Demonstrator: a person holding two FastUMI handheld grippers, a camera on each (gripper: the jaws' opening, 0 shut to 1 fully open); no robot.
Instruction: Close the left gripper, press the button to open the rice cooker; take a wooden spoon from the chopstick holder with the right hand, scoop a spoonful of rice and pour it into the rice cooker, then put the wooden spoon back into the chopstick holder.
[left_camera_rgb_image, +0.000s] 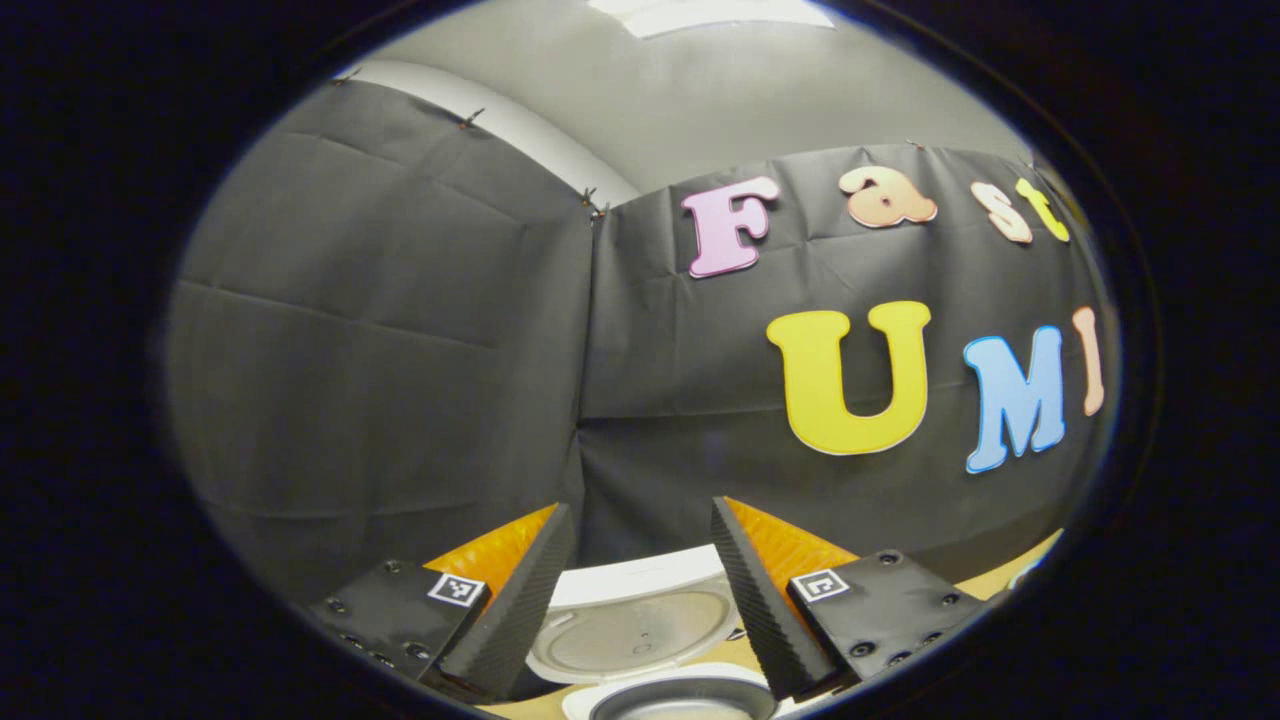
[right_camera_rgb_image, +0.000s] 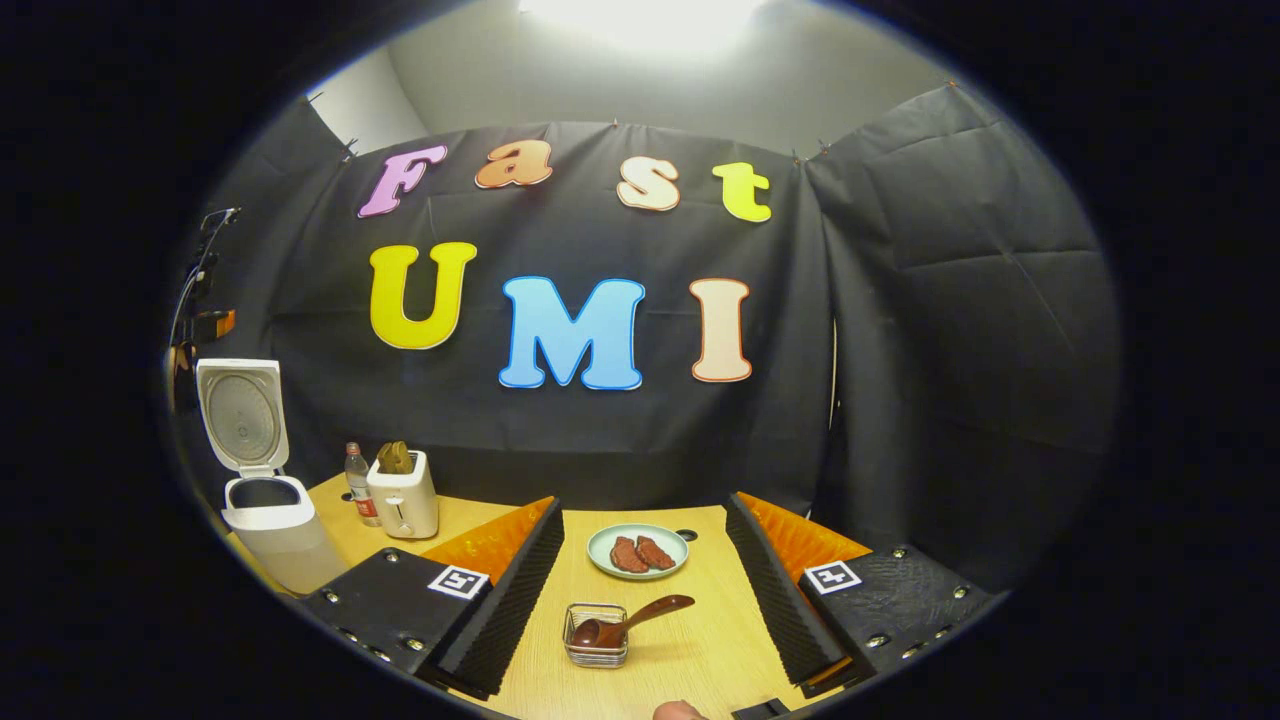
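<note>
Right claw hangs spread wide over the bench, lined up on the wooden spoon resting in its wire holder. Left claw, also parted, hovers above the opened rice cooker, whose lid stands upright.

Left gripper: two wedge-shaped fingers with ribbed inner faces
Left mounts: flat black plates studded with round screws, each bearing a small square black-and-white marker
Right gripper: same ribbed wedge fingers
Right mounts: black screwed plates, square marker on each
</note>
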